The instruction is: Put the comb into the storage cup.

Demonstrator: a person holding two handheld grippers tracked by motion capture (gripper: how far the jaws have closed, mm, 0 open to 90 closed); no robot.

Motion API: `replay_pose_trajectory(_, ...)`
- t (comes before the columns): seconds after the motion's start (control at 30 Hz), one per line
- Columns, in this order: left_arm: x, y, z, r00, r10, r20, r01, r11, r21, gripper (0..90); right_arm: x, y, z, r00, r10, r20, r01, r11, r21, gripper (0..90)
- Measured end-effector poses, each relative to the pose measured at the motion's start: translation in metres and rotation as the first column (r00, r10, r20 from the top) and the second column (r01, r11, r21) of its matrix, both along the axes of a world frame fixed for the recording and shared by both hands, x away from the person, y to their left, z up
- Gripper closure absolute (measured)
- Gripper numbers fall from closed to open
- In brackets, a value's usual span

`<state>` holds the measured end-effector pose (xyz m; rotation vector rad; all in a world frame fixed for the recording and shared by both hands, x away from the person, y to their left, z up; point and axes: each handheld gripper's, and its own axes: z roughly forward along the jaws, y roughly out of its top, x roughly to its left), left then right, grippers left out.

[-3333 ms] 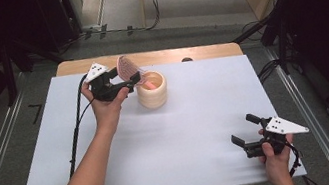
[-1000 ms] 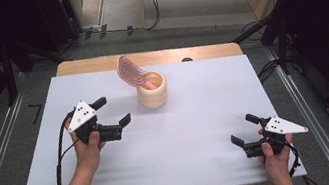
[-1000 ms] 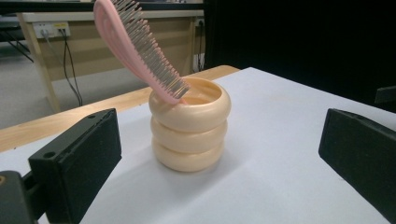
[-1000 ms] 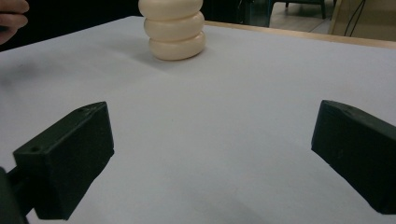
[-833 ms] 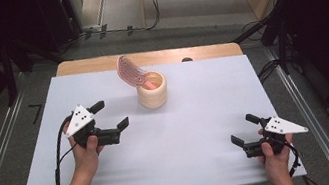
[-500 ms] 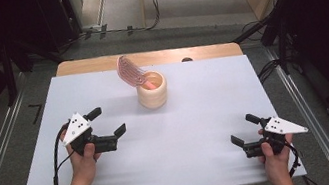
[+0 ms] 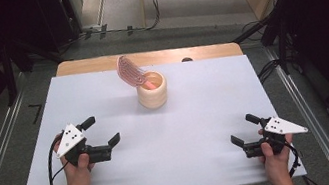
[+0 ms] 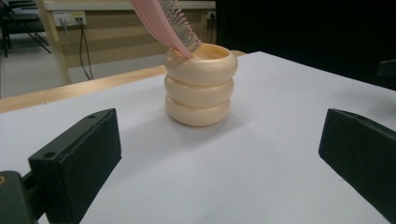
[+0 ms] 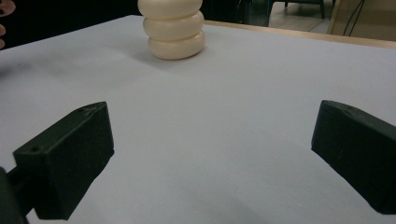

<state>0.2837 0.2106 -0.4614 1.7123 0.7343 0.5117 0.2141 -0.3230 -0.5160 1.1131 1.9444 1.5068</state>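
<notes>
Pink comb (image 7: 130, 72) stands in the ringed holder (image 7: 152, 90), long axis leaning up and, apparently, leftward. Left gripper (image 7: 101, 132) and right gripper (image 7: 241, 130): jaws spread wide, empty, above the tabletop (image 7: 197, 117).

**Left gripper view: jaws apart, cup ahead**

The left gripper (image 8: 219, 158) has its jaws spread wide with nothing between them. Beyond stands a cream ribbed cup (image 8: 200, 86) upright on the white table (image 8: 280, 93). A pink comb (image 8: 166, 23) leans inside it, apparently against the rim; its top is cut off.
</notes>
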Motion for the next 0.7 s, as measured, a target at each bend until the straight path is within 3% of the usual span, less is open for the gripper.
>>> replay_pose_trajectory(0.7, -0.024, 0.035, -0.016, 0.9978, 0.062, -0.022, -0.062, 0.9977, 0.028, 0.0, 0.0, 0.0, 0.0, 1.0, -0.005, 0.0, 0.005, 1.0, -0.001, 0.0)
